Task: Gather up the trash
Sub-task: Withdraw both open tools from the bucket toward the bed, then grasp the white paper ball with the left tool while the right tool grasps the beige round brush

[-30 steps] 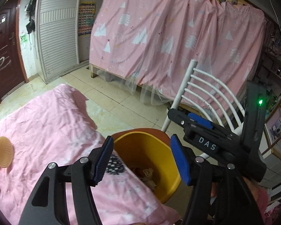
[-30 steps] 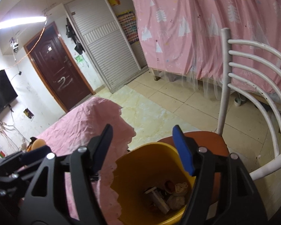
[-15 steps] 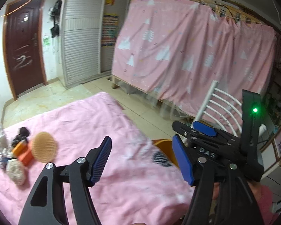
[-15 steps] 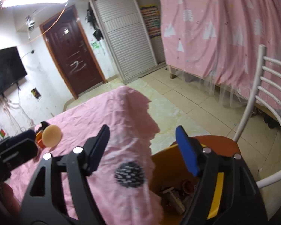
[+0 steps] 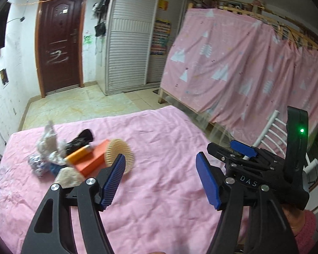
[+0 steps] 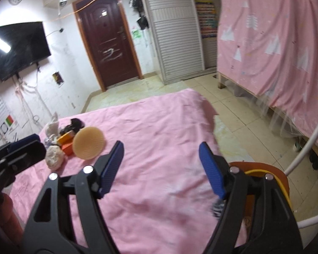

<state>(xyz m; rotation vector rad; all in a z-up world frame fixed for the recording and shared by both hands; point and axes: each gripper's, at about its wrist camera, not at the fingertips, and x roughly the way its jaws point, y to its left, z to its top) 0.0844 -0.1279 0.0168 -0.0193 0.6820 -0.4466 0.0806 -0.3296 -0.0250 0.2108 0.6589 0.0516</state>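
A heap of trash lies on the pink cloth (image 5: 159,148) at the left: crumpled white wrappers (image 5: 49,142), an orange box (image 5: 91,160), an orange tube (image 5: 77,154), a black scrap (image 5: 82,138) and a tan round ribbed pad (image 5: 120,153). The heap also shows in the right wrist view, with the pad (image 6: 89,142) nearest. My left gripper (image 5: 161,180) is open and empty, above the cloth just right of the heap. My right gripper (image 6: 161,167) is open and empty over the middle of the cloth. The yellow bin (image 6: 273,180) on the chair shows only its rim, at the right.
A white metal chair (image 6: 315,139) with a brown seat (image 6: 260,167) stands at the cloth's right end. A pink curtained bunk bed (image 5: 243,69) runs along the right. A dark door (image 5: 59,40), shutter cupboards (image 5: 127,48) and a wall TV (image 6: 19,48) are behind. Tiled floor (image 6: 233,105) lies between.
Both grippers have swung left from above the yellow bin to over the pink cloth. The trash heap has come into view. Both stayed open and empty.
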